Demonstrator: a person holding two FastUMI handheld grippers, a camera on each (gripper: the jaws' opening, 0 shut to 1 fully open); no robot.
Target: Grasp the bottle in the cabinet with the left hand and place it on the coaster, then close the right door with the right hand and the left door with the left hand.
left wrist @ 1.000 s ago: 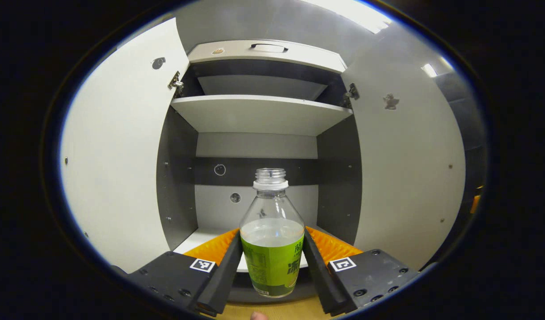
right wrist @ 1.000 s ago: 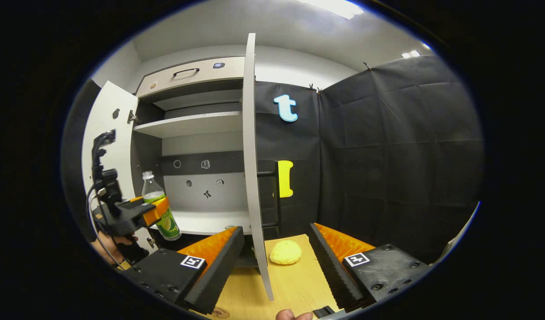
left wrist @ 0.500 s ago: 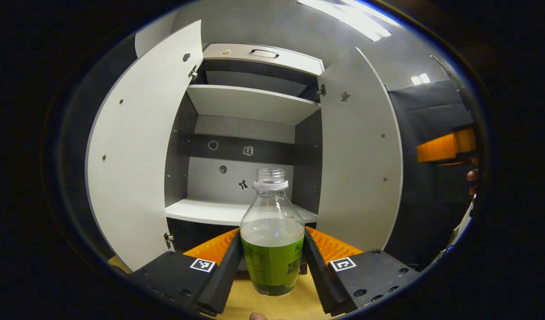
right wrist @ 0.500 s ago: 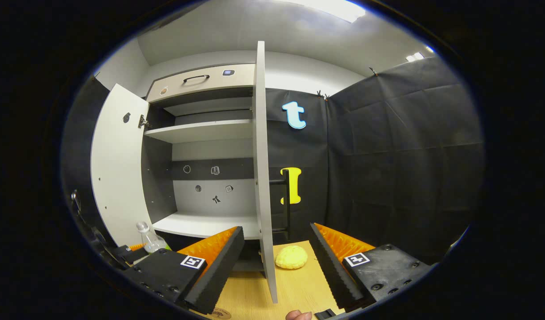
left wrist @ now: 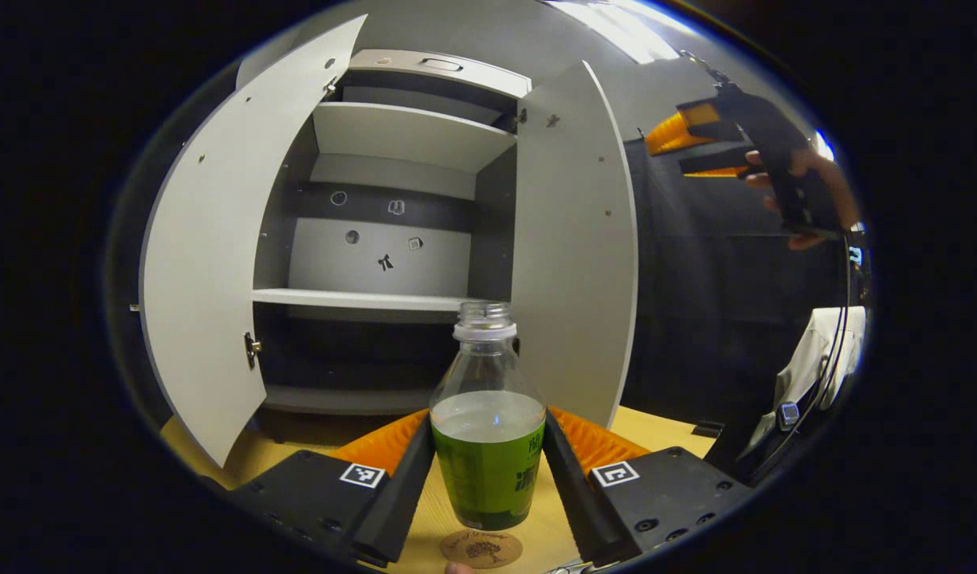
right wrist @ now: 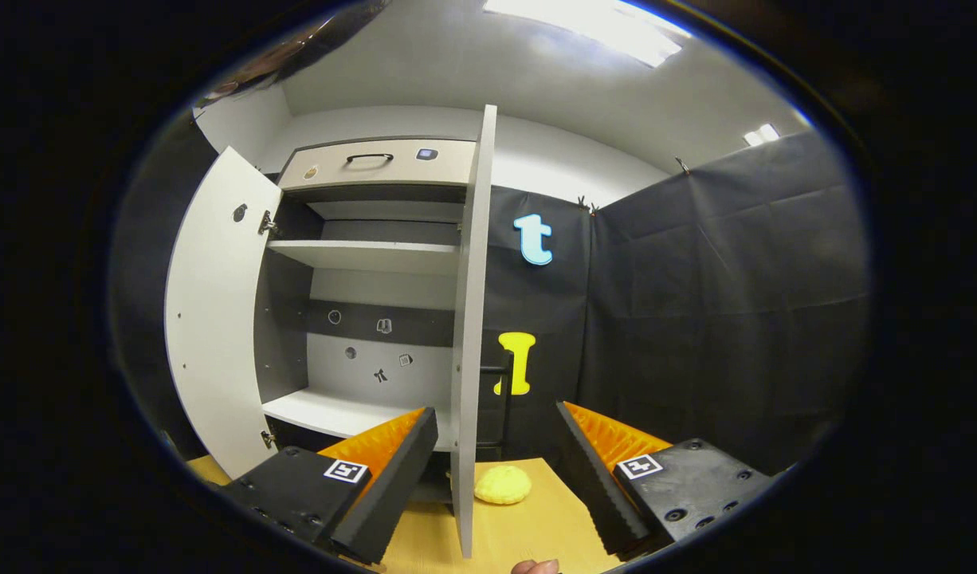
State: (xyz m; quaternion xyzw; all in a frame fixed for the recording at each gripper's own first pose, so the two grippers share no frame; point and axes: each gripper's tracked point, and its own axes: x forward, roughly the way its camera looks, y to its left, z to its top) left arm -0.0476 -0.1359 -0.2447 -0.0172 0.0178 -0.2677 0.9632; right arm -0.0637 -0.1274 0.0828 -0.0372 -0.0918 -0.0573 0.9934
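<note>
While the left gripper [left wrist: 488, 470] clamps the bottle [left wrist: 488, 422] above the coaster [left wrist: 480, 548] at the desk's near edge, unplaced, both doors gape; right gripper [right wrist: 495, 470] wide, empty.

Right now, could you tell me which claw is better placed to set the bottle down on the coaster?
The left claw: it is shut on the clear green-labelled plastic bottle, with the round cork coaster just below. The right claw is open, facing the edge of the white right cabinet door.
</note>
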